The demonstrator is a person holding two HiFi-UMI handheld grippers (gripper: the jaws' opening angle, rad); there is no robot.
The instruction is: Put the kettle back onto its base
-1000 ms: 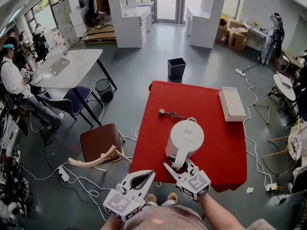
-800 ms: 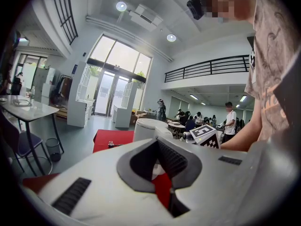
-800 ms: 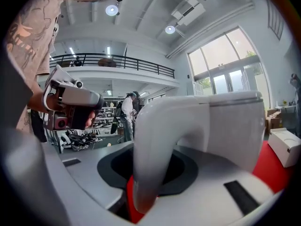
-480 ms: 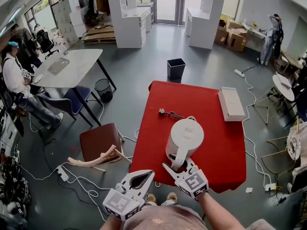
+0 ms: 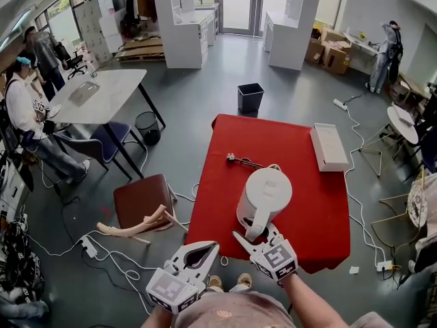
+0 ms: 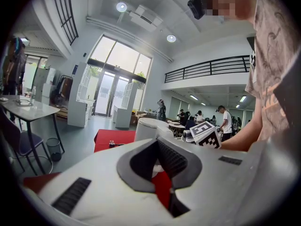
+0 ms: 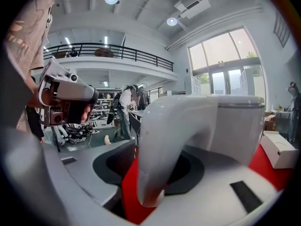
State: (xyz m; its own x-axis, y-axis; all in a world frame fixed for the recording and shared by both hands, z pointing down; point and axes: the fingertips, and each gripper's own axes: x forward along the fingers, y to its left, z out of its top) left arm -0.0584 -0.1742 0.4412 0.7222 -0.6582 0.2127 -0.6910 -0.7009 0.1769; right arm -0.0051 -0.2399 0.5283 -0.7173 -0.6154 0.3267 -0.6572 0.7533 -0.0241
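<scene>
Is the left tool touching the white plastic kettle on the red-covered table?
Apart. The head view shows the left tool stopping short of the white plastic kettle, with a strip of bare red tablecloth between them.

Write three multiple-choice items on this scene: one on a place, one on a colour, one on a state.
1. The kettle stands: A on the red table; B on the floor; C on a chair.
2. The kettle is: A black; B white; C blue.
3. The right gripper has its jaws: A shut on a plug; B shut on nothing; C apart round the kettle's handle.

Key: A, the red table lies under it; B, its body is white; C, the jaws have just been opening and the handle stands between them, unpressed.
</scene>
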